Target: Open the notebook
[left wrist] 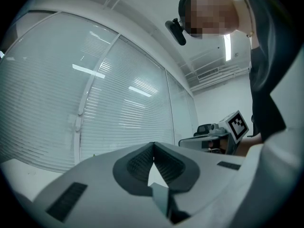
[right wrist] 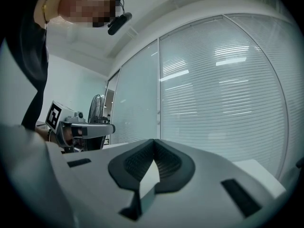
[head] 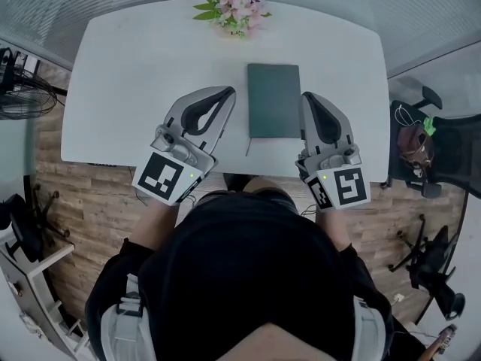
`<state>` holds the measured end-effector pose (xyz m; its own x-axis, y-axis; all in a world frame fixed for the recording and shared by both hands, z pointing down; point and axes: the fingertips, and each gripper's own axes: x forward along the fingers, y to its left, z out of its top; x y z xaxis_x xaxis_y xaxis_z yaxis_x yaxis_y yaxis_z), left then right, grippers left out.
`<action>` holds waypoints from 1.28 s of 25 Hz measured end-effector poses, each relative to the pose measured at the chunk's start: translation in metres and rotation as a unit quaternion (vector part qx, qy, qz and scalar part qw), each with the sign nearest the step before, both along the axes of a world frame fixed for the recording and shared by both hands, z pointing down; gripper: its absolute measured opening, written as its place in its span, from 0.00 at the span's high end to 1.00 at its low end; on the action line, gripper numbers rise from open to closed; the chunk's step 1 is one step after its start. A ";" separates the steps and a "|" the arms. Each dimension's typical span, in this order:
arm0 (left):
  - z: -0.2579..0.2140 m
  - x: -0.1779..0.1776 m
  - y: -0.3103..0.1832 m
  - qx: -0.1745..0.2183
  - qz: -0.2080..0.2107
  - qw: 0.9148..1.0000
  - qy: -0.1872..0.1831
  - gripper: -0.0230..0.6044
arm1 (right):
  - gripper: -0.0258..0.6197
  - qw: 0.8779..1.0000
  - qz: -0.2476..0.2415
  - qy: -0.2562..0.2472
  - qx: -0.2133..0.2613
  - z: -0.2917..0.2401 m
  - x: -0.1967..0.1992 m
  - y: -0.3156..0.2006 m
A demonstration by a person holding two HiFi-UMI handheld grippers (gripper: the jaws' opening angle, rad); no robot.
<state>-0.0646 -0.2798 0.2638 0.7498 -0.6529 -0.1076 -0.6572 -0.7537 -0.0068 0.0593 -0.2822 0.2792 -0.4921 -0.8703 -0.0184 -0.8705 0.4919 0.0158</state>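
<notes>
Fan (head: 16,89) stands on the wood floor, far to the left of the white table (head: 120,89). Next comes the left gripper (head: 228,91), held over the near part of the table. Its tips point up and to the right, toward the notebook. Its two jaws are pressed together, and its own view shows nothing between them.

The dark green notebook (head: 273,100) lies flat and closed in the middle of the table. Its long sides run away from the person, and its far short end points toward the pink flowers (head: 234,10) at the table's far edge. There is a small gap between the left gripper's tips and the book's left side.

The right gripper (head: 306,96) sits just beside the book's right side. I cannot tell if it touches. Its jaws are also closed tight and hold nothing.

A black office chair (head: 443,138) stands on the floor at the far right.
</notes>
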 end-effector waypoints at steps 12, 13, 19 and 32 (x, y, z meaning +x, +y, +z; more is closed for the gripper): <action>-0.004 0.011 -0.007 0.009 -0.025 1.000 -0.016 0.95 | 0.95 1.000 -0.012 0.000 -0.029 0.010 0.019 -0.014; -0.003 0.013 -0.008 0.007 -0.025 1.000 -0.014 0.95 | 0.95 0.999 -0.012 0.001 -0.035 0.013 0.021 -0.015; 0.010 0.020 -0.006 -0.013 -0.019 1.000 -0.011 0.95 | 0.95 0.996 -0.019 0.003 -0.087 0.046 0.031 -0.021; 0.020 0.015 -0.001 -0.021 -0.025 0.999 -0.027 0.95 | 0.78 0.976 -0.035 -0.021 -0.215 0.122 0.043 -0.040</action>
<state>-0.0499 -0.2811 0.2843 0.7205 -0.6923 -0.0398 -0.6931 -0.7207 -0.0124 0.1024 -0.3226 0.4010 -0.5570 -0.7669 0.3189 -0.8302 0.5031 -0.2401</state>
